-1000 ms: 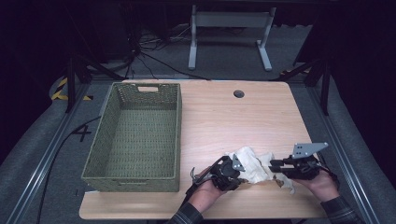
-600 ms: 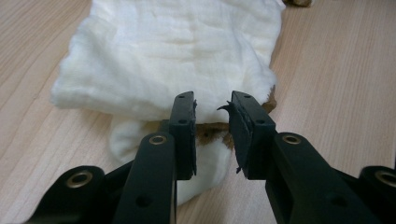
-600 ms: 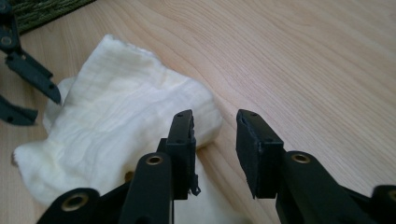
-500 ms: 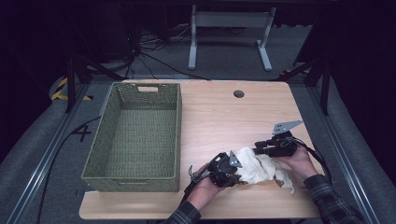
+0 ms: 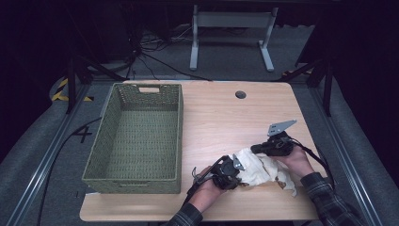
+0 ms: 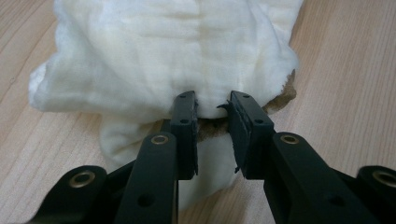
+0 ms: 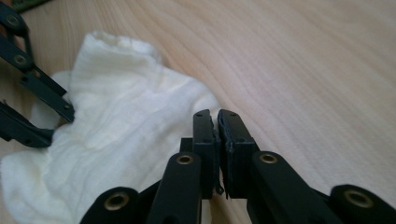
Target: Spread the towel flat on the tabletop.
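The cloth lies crumpled on the table near its front edge, right of the woven basket; it is white, thick and quilted, with a brown underside showing at one fold. Judged from its slump and creases, it is light, soft and limp; it will drape and sag from any held point, and it should not slip readily from rubber pads. Hold is best taken at an edge or corner, where the layers are thin enough to pinch. The left tongs sit at the near edge of the cloth with a fold bunched between the pads, so they are clamped on that fold. The right tongs have just been closing; their jaws now stand pressed together at the cloth's right margin, and whether a thin layer is caught between them cannot be told. The basket stands empty, well apart from both tongs.
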Demonstrator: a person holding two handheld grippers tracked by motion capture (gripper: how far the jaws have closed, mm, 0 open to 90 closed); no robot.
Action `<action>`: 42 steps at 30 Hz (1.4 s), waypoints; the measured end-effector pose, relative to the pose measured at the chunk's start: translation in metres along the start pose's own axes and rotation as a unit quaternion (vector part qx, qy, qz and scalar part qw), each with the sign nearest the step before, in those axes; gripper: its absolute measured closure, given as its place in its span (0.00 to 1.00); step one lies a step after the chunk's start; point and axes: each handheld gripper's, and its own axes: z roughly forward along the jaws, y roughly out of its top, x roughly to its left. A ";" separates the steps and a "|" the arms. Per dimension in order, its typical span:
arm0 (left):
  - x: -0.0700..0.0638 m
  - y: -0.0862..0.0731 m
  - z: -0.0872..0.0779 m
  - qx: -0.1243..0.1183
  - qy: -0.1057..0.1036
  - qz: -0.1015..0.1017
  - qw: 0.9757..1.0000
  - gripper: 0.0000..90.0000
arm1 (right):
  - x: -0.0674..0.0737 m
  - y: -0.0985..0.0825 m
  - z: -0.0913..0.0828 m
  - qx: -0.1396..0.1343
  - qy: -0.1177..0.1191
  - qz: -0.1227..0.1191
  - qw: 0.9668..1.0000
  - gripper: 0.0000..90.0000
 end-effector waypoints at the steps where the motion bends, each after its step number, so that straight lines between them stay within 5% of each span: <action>1: 0.000 0.000 0.000 -0.001 0.000 -0.001 1.000 0.81 | 0.000 0.000 0.000 0.000 0.000 0.000 1.000 0.96; 7: 0.000 0.000 0.000 0.000 0.001 0.000 1.000 0.81 | 0.001 0.008 -0.036 -0.037 -0.045 -0.008 0.998 0.96; 9: 0.000 0.000 0.000 0.000 0.002 0.001 1.000 0.81 | 0.000 0.011 -0.051 -0.050 -0.078 -0.011 0.996 0.96; 14: 0.000 0.000 0.000 0.000 0.003 0.001 1.000 0.81 | -0.003 0.019 -0.061 -0.065 -0.113 -0.021 0.991 0.96; 17: 0.000 0.000 0.000 0.000 0.002 0.000 1.000 0.81 | -0.007 0.023 -0.053 -0.053 -0.142 -0.026 0.988 0.96; 25: 0.000 -0.001 0.000 -0.002 0.001 0.000 1.000 0.81 | -0.029 0.022 -0.006 -0.034 -0.102 0.007 0.994 0.85; 30: 0.000 -0.001 0.000 0.001 -0.002 -0.002 1.000 0.80 | -0.037 0.015 -0.019 -0.059 -0.110 0.029 0.992 0.78; 35: 0.000 0.000 0.000 0.000 0.001 0.001 1.000 0.80 | -0.049 0.000 -0.019 -0.031 -0.127 0.046 0.990 0.80; 42: 0.000 -0.001 0.000 0.001 -0.001 -0.001 1.000 0.80 | -0.053 -0.017 -0.007 0.003 -0.106 0.057 0.993 0.78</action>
